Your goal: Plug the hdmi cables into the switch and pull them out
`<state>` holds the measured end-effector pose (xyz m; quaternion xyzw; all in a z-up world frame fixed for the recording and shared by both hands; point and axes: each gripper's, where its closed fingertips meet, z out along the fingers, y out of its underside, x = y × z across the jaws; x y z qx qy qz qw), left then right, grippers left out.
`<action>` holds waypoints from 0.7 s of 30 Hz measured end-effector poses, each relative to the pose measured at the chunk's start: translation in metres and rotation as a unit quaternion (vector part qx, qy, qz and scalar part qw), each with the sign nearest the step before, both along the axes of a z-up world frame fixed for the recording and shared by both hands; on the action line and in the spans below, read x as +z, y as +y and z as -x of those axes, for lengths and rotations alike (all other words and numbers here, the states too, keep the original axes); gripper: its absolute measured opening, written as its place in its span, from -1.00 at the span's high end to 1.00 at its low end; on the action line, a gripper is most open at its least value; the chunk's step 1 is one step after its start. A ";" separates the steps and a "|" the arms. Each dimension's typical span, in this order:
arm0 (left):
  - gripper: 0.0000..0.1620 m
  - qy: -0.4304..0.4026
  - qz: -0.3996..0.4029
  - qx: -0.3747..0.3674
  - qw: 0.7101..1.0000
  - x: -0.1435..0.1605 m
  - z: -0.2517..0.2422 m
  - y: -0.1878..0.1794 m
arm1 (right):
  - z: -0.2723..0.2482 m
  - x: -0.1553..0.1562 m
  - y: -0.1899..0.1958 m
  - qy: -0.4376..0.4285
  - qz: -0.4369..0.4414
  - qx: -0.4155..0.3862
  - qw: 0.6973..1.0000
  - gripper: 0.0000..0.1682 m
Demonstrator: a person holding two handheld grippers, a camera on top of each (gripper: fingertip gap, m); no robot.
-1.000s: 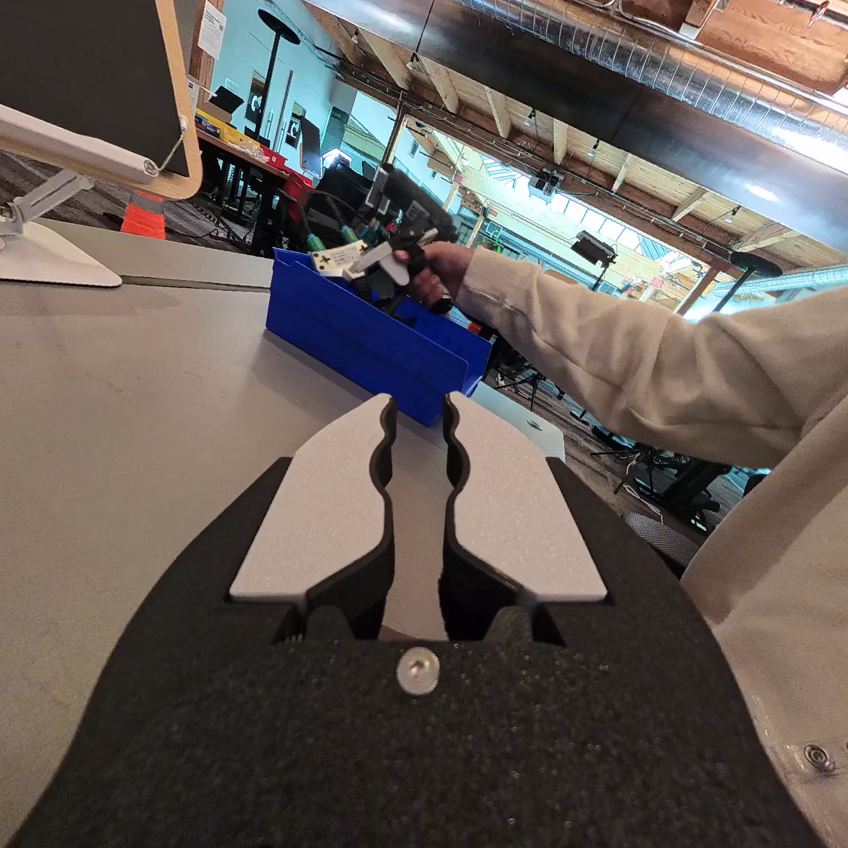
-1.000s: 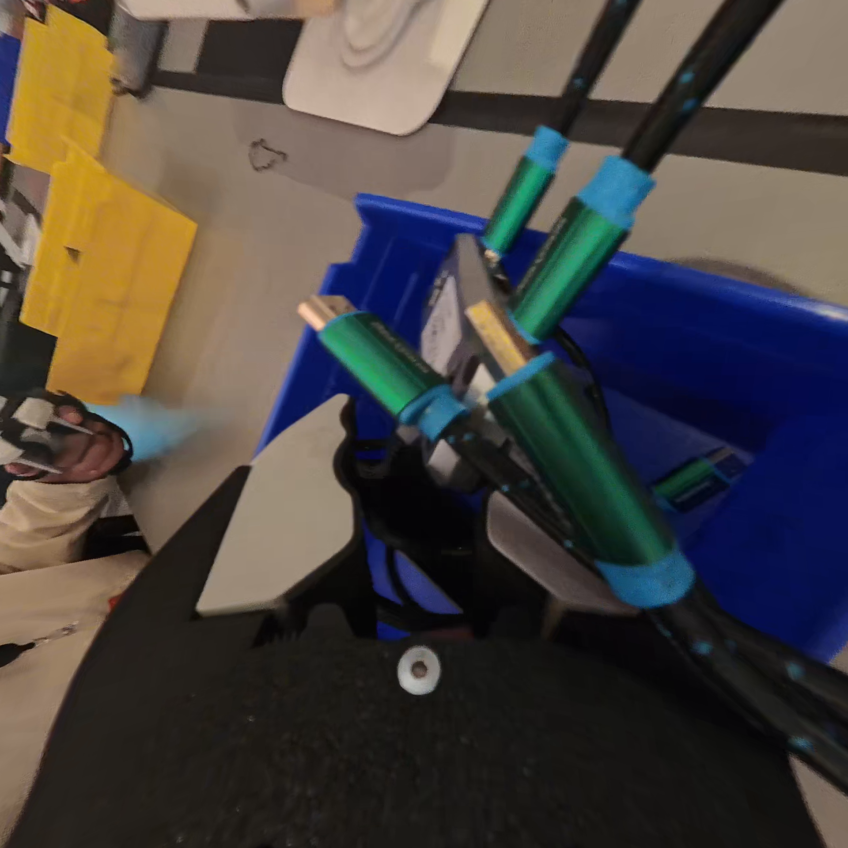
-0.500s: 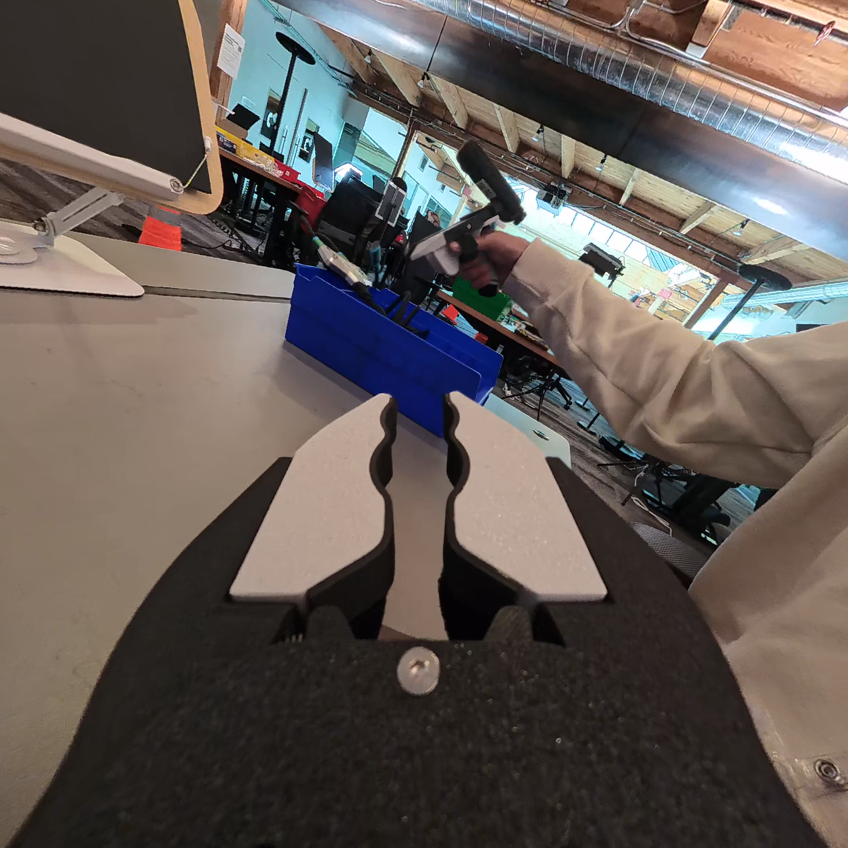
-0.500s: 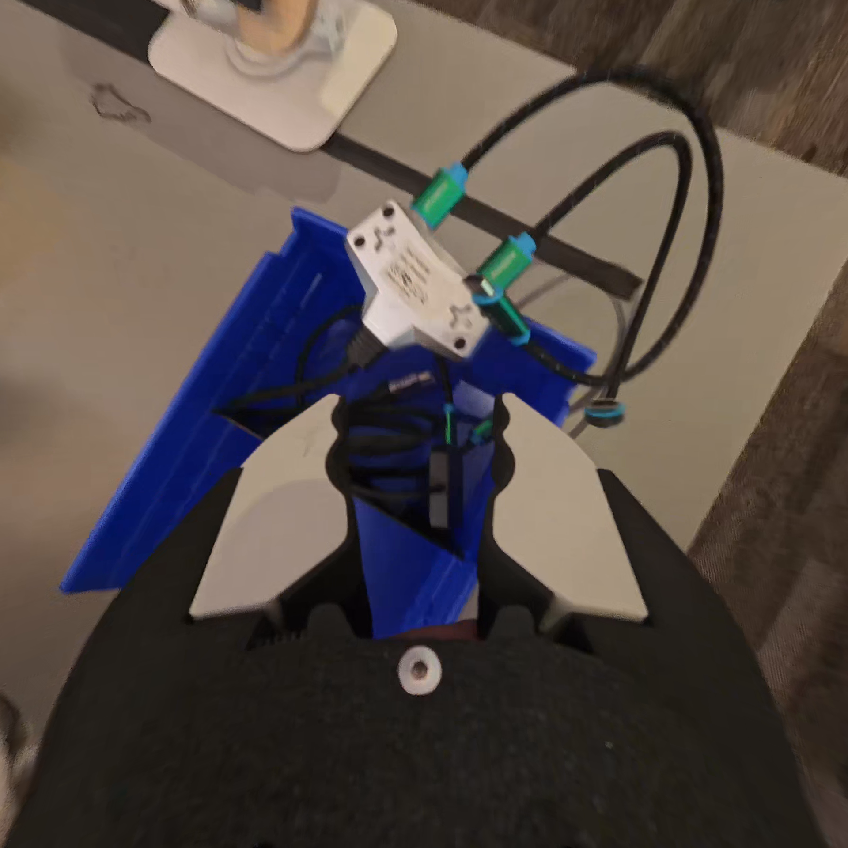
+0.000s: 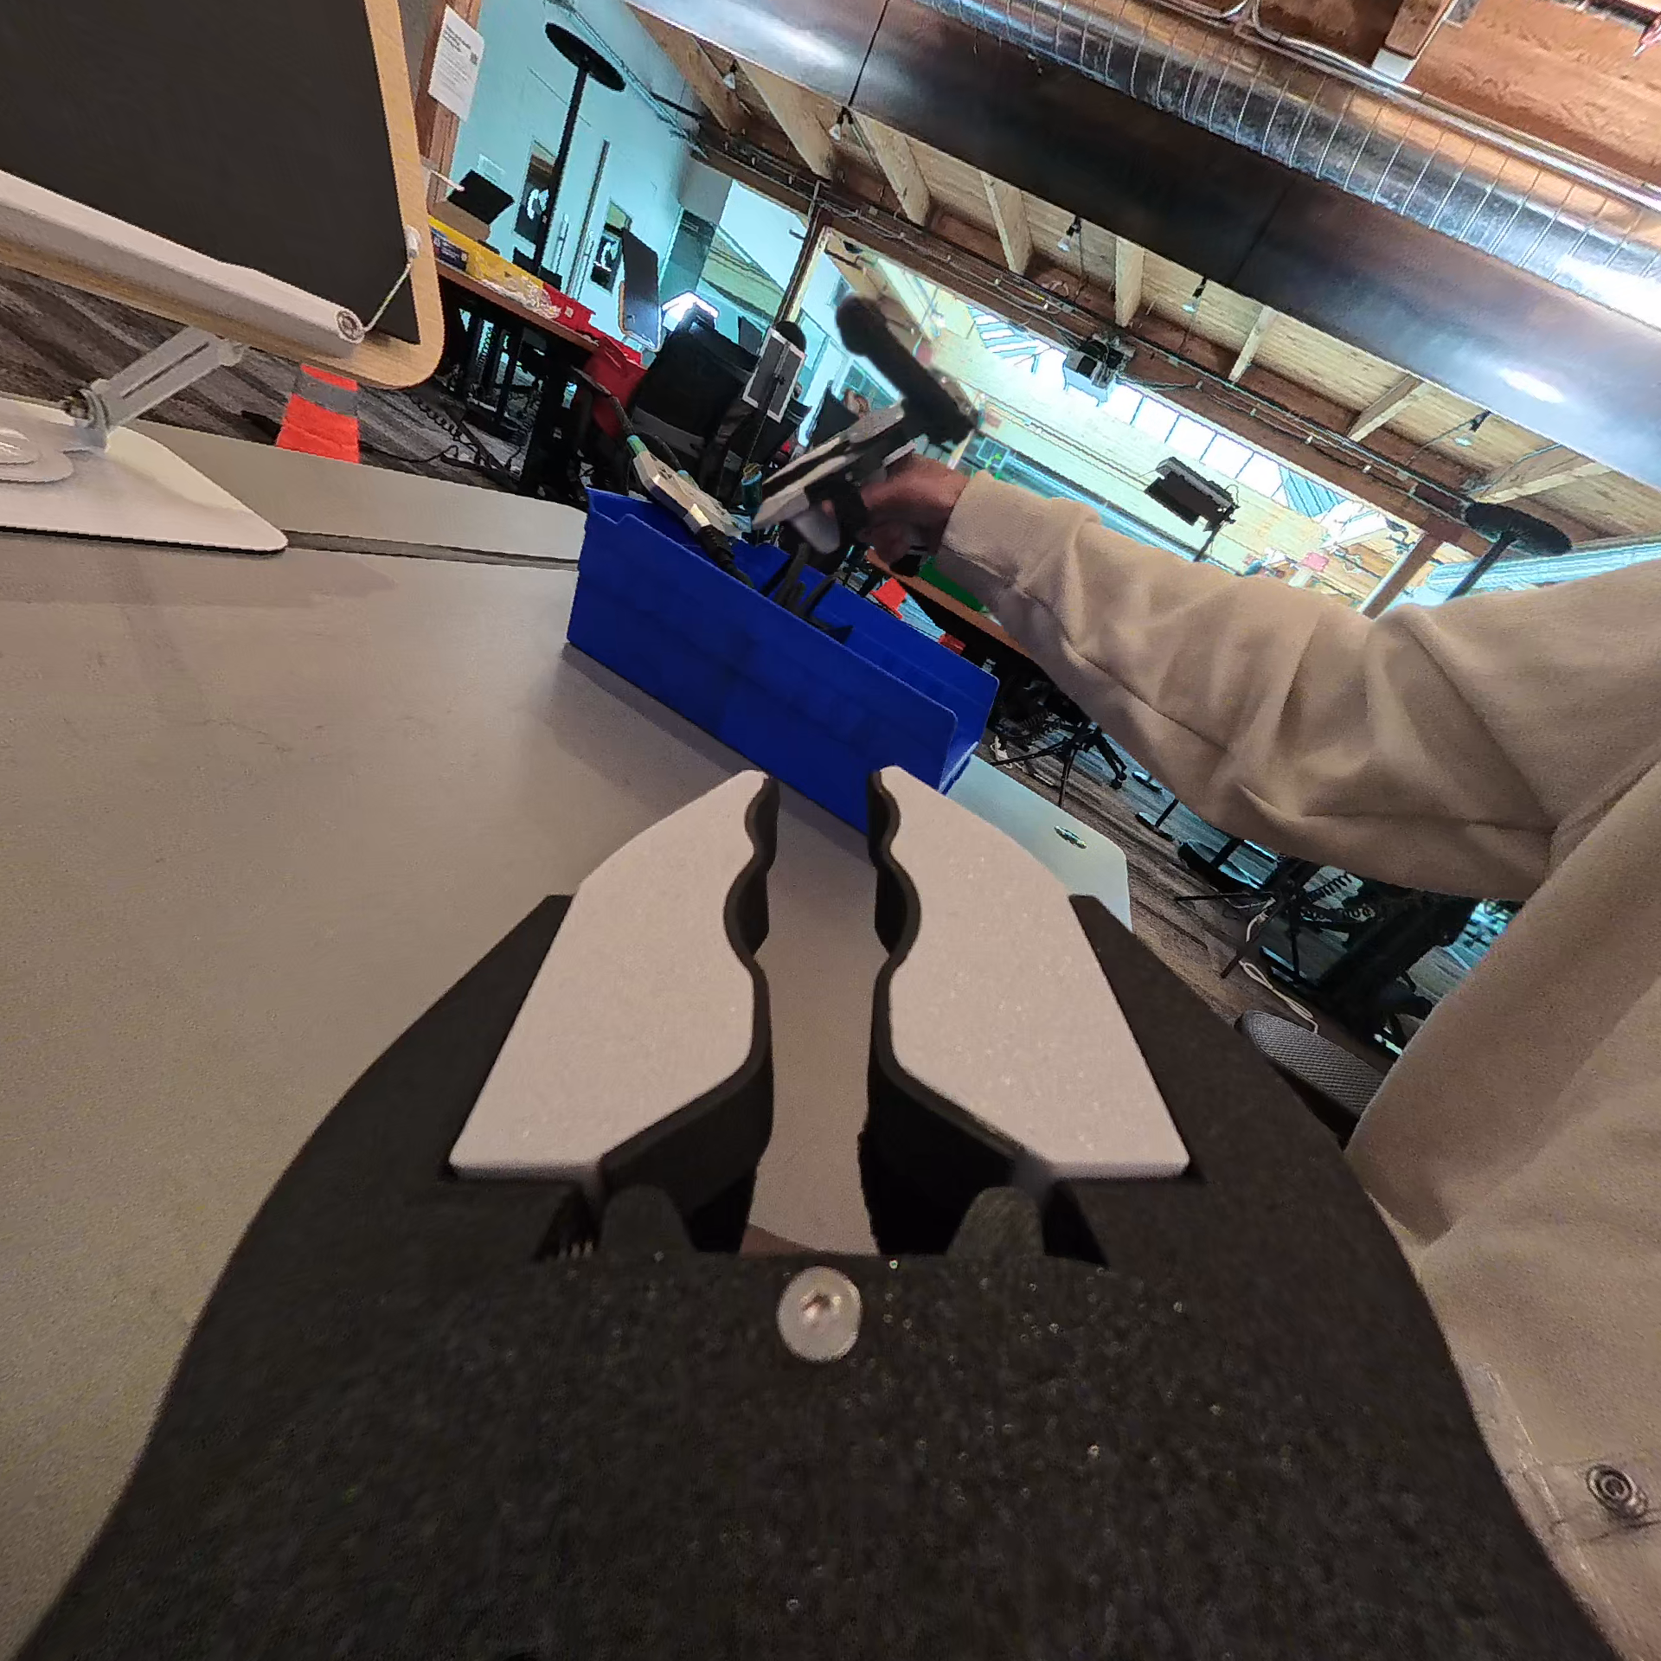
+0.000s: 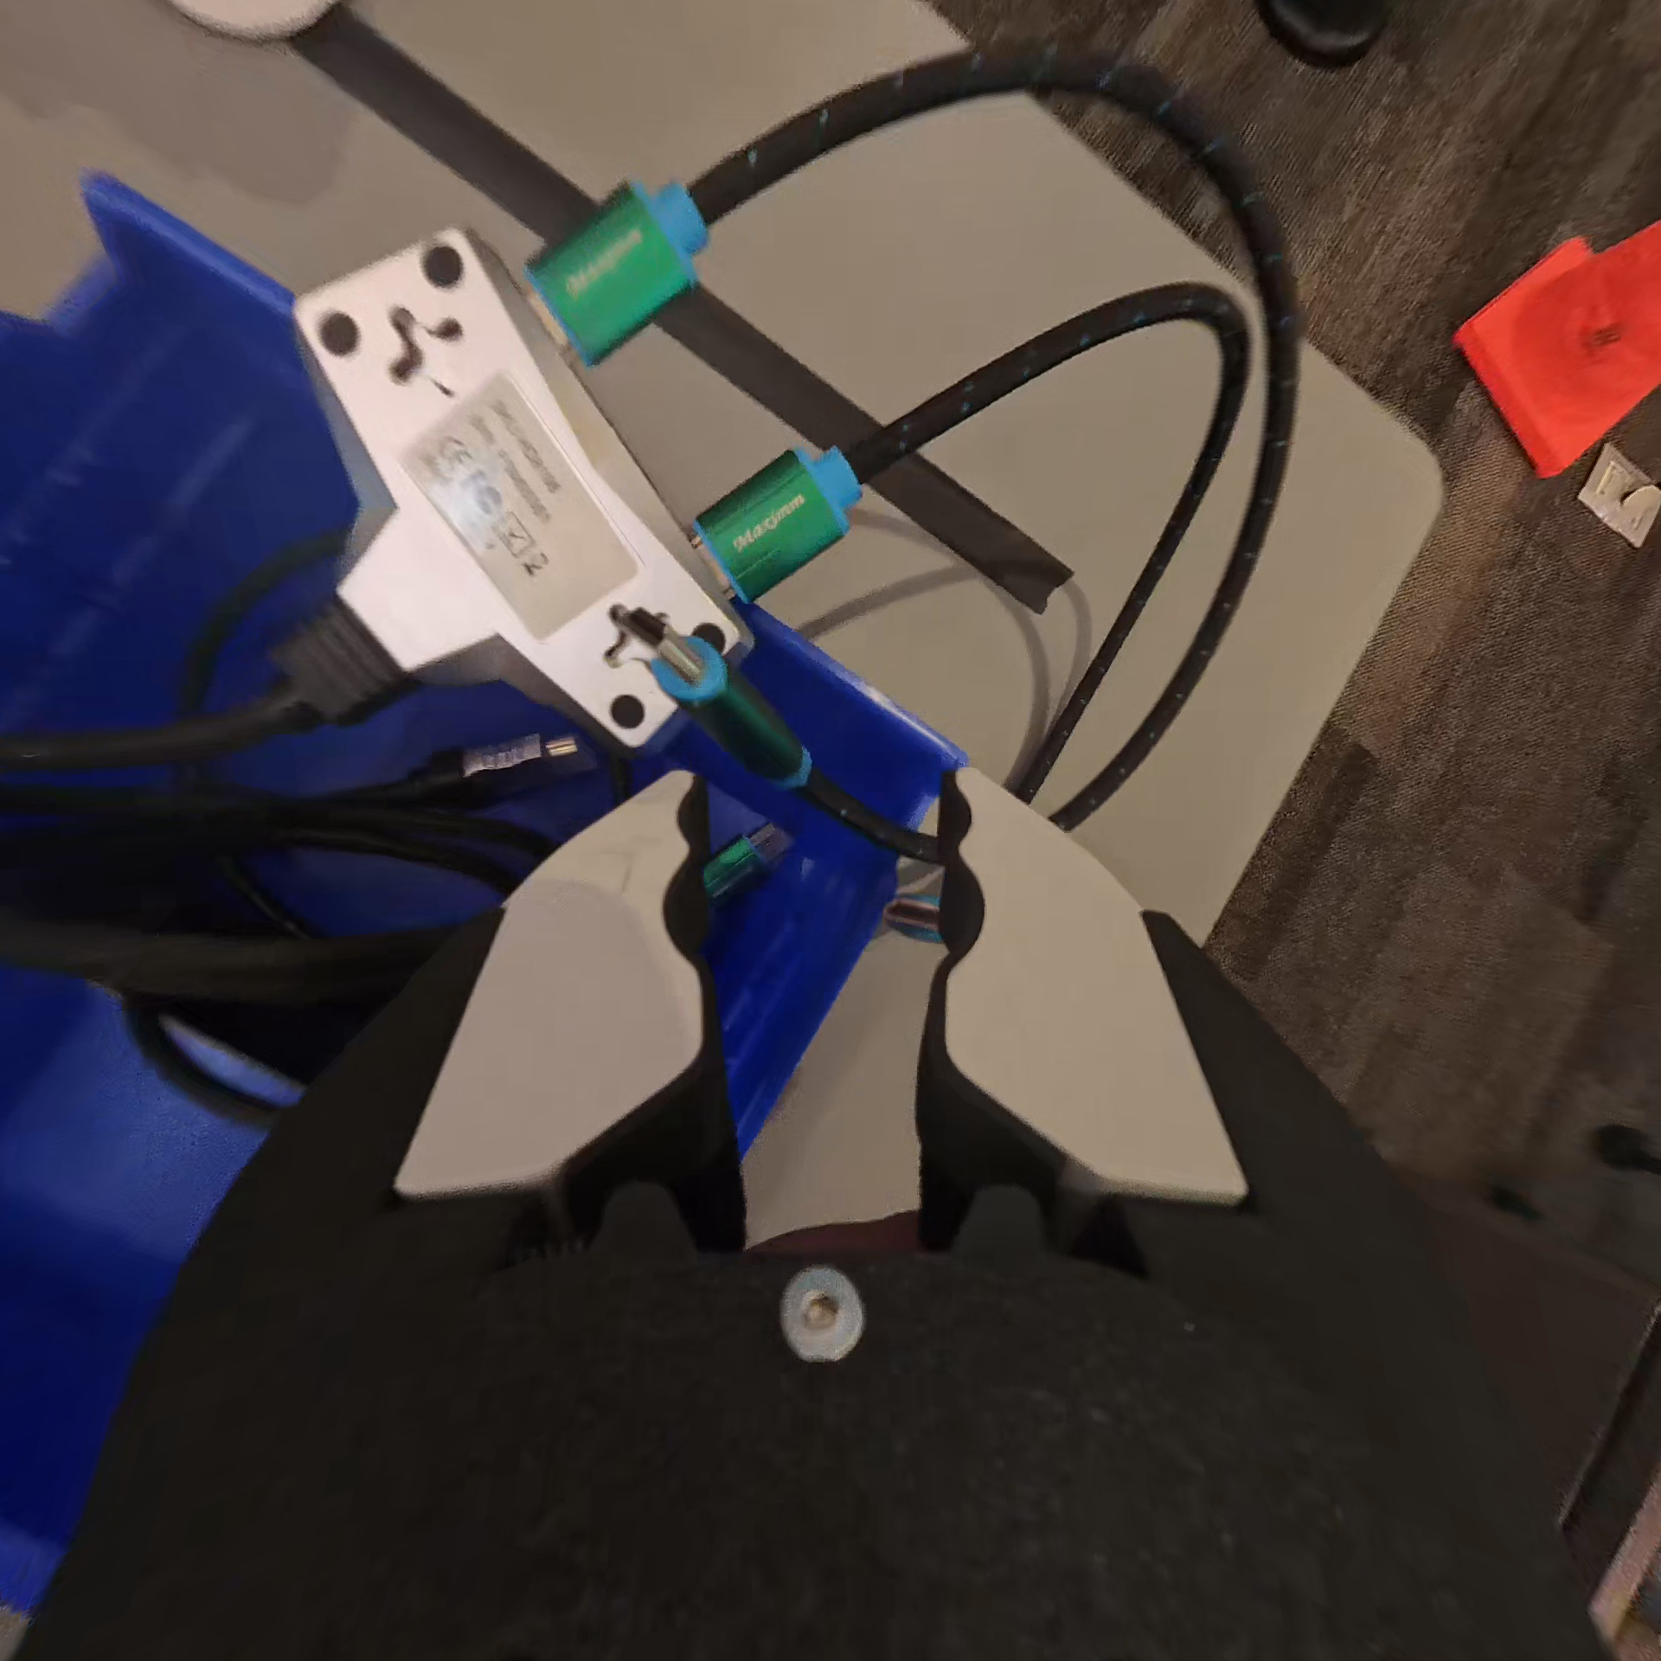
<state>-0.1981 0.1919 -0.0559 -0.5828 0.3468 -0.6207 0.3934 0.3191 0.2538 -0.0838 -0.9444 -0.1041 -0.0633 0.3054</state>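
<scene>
Resting low over the grey table (image 5: 270, 809), the left gripper (image 5: 816, 795) had its jaws a narrow gap apart with nothing between them. Ahead of it stood the blue bin (image 5: 764, 683), black cords spilling over its rim. Seen from the right wrist, the silver HDMI switch (image 6: 503, 485) lay tilted on the bin's far edge, underside up. Two green-shelled HDMI plugs (image 6: 616, 274) sat in its side ports, their braided cables (image 6: 1195, 377) looping over the table; a third green plug (image 6: 737, 719) leaned against the switch's near corner. The right gripper (image 6: 818, 791) hung above the bin, jaws spread, gripping nothing.
</scene>
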 end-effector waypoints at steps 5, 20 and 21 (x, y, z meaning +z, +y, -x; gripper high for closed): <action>0.78 0.001 0.010 0.004 1.000 -0.003 0.000 0.005 | -0.001 0.003 0.016 -0.024 -0.007 0.011 1.000 0.83; 0.78 -0.004 0.004 -0.008 1.000 0.003 0.002 0.000 | 0.132 0.052 -0.029 0.220 0.008 0.051 0.974 0.84; 0.78 -0.004 0.004 -0.009 1.000 0.003 0.002 -0.001 | 0.125 0.032 -0.029 0.247 0.028 0.016 0.969 0.84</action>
